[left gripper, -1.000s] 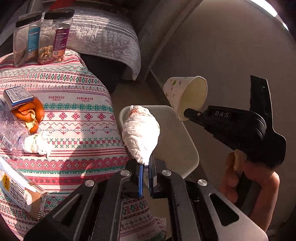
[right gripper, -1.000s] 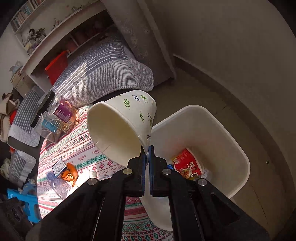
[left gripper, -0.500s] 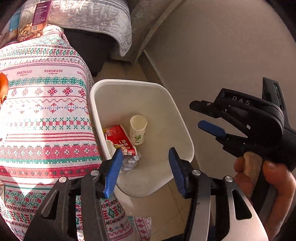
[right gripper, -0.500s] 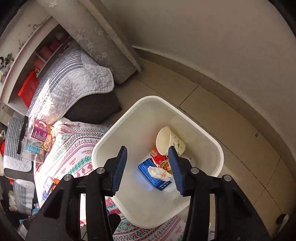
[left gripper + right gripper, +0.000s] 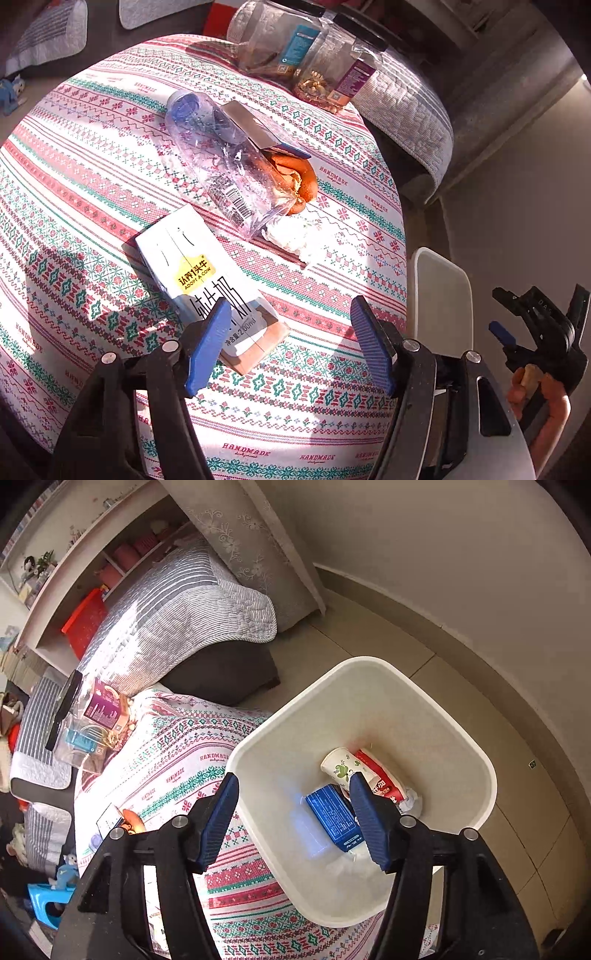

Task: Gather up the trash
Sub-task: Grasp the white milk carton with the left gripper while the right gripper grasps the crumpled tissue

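Observation:
My left gripper [image 5: 291,339] is open and empty above the patterned tablecloth [image 5: 92,177], just over the near end of a white milk carton [image 5: 207,284]. Beyond it lie a clear plastic bottle [image 5: 221,162], an orange peel [image 5: 301,175] and a crumpled white tissue [image 5: 295,238]. My right gripper [image 5: 295,819] is open and empty above the white bin [image 5: 461,734], which holds a paper cup [image 5: 340,768], a red packet [image 5: 380,779] and a blue box [image 5: 332,818]. The right gripper also shows in the left wrist view [image 5: 513,332].
Two clear snack jars [image 5: 306,48] stand at the table's far edge. The bin's rim [image 5: 439,291] sits against the table's right side. A grey striped cushion [image 5: 184,616] and a dark cushion [image 5: 225,672] lie on the floor beyond, near a curtain and the wall.
Both grippers opened and dropped the tissue wad and paper cup into the bin. My left gripper then swung from the bin back over the table, above the milk carton.

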{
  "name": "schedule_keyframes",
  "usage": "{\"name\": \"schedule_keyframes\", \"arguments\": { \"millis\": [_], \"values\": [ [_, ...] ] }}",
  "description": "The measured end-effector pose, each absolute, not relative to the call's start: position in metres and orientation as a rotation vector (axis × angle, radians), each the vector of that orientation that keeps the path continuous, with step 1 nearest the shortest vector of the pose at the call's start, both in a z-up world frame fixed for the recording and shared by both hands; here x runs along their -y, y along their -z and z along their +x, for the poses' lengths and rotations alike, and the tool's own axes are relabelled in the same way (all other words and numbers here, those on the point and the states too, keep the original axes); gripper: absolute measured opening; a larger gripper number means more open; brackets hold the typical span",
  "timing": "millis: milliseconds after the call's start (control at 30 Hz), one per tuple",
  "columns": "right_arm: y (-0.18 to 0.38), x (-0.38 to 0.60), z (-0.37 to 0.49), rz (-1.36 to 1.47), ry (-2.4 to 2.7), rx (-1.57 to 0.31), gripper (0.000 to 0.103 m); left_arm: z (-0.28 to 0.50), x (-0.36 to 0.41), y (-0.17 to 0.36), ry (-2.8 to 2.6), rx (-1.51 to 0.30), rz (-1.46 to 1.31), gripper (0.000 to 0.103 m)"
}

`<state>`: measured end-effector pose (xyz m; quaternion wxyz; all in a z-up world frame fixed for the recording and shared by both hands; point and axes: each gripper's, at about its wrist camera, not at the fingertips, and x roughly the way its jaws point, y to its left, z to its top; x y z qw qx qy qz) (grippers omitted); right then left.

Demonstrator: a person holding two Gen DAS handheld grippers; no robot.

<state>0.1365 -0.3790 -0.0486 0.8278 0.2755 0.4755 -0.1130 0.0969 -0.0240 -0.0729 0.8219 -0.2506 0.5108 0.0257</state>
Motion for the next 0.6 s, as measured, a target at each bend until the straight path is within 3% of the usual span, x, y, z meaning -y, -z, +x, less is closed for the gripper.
{"name": "schedule_keyframes", "arguments": {
  "millis": [200, 467, 600],
  "values": [
    [0.048, 0.326, 0.144, 0.475, 0.124, -1.041, 0.067, 0.079, -0.023, 0.095, -0.207, -1.113, -0.681, 0.072],
    [0.049, 0.239, 0.151, 0.187, -0.041, -1.074, 0.067, 0.098, -0.007, 0.114, -0.185, -1.137, -0.675, 0.074],
    [0.048, 0.218, 0.15, 0.116, -0.11, -1.074, 0.074, 0.103, -0.005, 0.116, -0.187, -1.116, -0.631, 0.079]
  ]
}}
